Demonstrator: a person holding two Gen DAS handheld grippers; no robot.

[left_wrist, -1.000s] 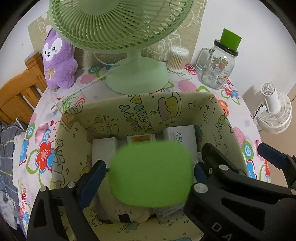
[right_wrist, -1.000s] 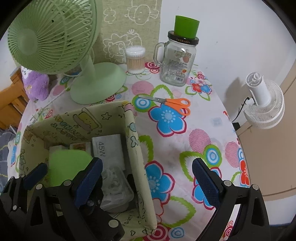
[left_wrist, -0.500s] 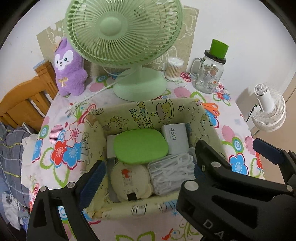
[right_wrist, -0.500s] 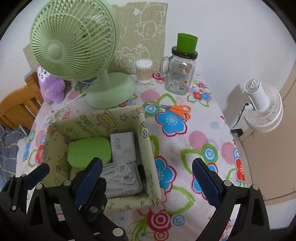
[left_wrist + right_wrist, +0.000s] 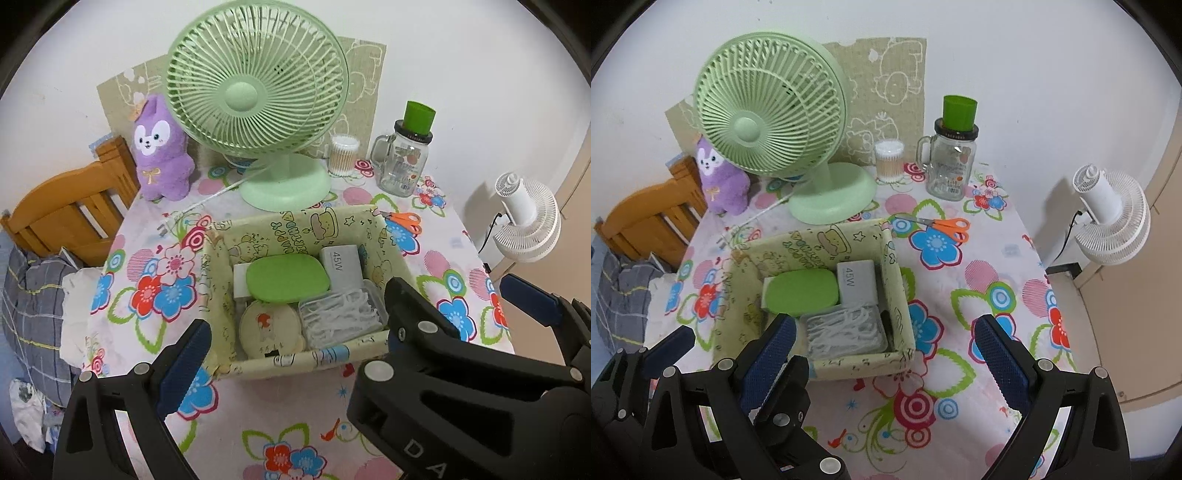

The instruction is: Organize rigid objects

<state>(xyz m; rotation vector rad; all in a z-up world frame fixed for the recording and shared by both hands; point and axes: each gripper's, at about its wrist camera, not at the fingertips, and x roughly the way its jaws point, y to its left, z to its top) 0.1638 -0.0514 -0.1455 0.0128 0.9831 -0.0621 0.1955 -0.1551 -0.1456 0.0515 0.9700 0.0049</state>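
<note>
Four items are seen packed in the open cartoon-printed fabric storage box point(image 5: 899, 280) on the floral-cloth tabletop point(image 5: 997, 258): a flat green rounded-rectangle case point(image 5: 801, 291) laid on top, a grey "45W" charger box point(image 5: 857, 282) just beside it, a clear plastic tub of white floss picks point(image 5: 846, 334) at the near side, and a round cream tin with a cartoon print point(image 5: 271, 330), partly under the green case. Still outside — orange-handled scissors point(image 5: 945, 226), lying just beyond the box's far right corner; likely the next item, judged from the task. Whether the glass mug jar with the green cup point(image 5: 951, 166) and the cotton-swab tub point(image 5: 889, 160) are to be packed cannot be told. Left claw point(image 5: 295, 325) is held wide open above the box's near edge, nothing gripped or touched. Right claw point(image 5: 882, 349) is likewise wide open and empty, over the box's near right corner.
</note>
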